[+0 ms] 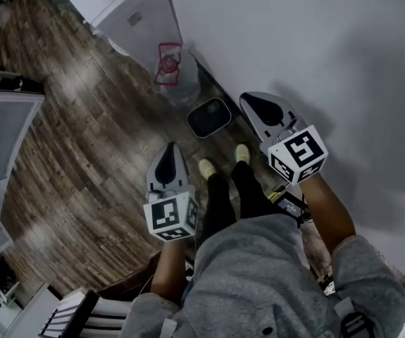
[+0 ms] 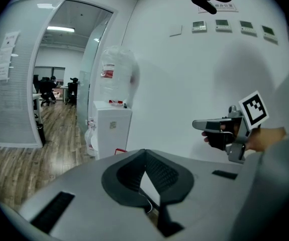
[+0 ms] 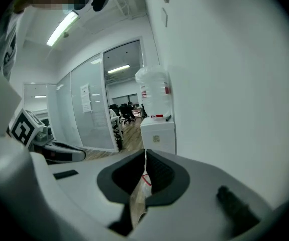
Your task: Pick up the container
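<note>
Standing on the wood floor (image 1: 82, 139) by the white wall (image 1: 294, 34), the clear jug (image 1: 177, 79) with the red handle frame was, by my reading, the container to go for. It sat upright just beside the white water dispenser (image 1: 135, 20), its long axis apparently running floor to ceiling. Both tools hung above it and well apart from it. The left gripper (image 1: 169, 152) was clenched on nothing, jaws together, and the right gripper (image 1: 253, 103) matched it, pads pressed with nothing held. The jug lay farther out than both and low down, almost straight ahead of the left gripper and off to the left of the right one. Neither hand looked clearly nearer. A dark, pale-rimmed tray (image 1: 209, 117) sat on the floor between the jug and the person's shoes (image 1: 206, 167), closer to the right gripper, and it could be the container instead; a hard call. Slim pickings for writing: square black-and-white markers on the cubes, a small label (image 2: 112, 126) on the dispenser, a red band on the bottle (image 2: 115, 74) on top, and papers (image 2: 6, 54) on the glass wall, all too small to read.
</note>
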The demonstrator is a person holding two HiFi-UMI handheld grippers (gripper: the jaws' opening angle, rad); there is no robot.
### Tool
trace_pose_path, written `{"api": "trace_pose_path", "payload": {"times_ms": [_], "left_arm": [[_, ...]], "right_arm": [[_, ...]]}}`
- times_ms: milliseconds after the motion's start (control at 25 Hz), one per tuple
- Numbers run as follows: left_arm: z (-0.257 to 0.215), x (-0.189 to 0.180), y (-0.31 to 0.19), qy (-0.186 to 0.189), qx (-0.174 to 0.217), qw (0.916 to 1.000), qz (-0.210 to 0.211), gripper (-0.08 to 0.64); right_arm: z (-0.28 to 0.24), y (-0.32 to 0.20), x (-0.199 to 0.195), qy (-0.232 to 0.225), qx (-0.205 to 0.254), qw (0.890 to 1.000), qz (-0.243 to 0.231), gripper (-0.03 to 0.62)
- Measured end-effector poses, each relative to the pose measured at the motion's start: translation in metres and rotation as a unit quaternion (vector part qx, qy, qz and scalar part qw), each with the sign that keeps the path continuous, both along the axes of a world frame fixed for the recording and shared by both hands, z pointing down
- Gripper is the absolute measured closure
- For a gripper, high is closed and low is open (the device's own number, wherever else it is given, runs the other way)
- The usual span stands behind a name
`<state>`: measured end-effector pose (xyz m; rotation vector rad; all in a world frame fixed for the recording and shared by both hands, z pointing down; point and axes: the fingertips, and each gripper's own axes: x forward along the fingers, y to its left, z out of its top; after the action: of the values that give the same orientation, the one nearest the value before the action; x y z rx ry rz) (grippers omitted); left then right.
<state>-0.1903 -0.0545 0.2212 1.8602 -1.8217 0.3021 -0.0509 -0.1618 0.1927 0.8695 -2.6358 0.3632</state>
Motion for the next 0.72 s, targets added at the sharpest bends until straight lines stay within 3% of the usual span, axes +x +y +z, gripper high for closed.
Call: {"api": "trace_pose_path", "payload": {"times_ms": [120, 280, 440, 560, 720], "left_arm": [[0.025, 0.008, -0.01, -0.007, -0.011, 0.9999, -0.006, 0.547], [0.08, 0.014, -0.016, -0.016, -0.04, 0.999, -0.013, 0.546], [0.158, 0.023, -0.017, -0.009, -0.088, 0.9958, -0.02, 0.546], [0.225, 0.034, -0.014, 0.011, -0.122, 0.9922, -0.024, 0.545], [0.32, 0.056, 0.002, 0.015, -0.167, 0.9858, 0.0, 0.545]], "right_arm": [[0.043, -0.01, 0.014, -0.007, -0.034, 0.999, 0.011, 0.565], [0.137, -0.01, 0.034, 0.004, -0.105, 0.994, 0.037, 0.565], [0.237, 0.008, 0.05, 0.02, -0.19, 0.98, 0.057, 0.55], [0.313, 0.028, 0.056, 0.04, -0.24, 0.969, 0.049, 0.467], [0.418, 0.053, 0.066, 0.053, -0.299, 0.951, 0.052, 0.456]]}}
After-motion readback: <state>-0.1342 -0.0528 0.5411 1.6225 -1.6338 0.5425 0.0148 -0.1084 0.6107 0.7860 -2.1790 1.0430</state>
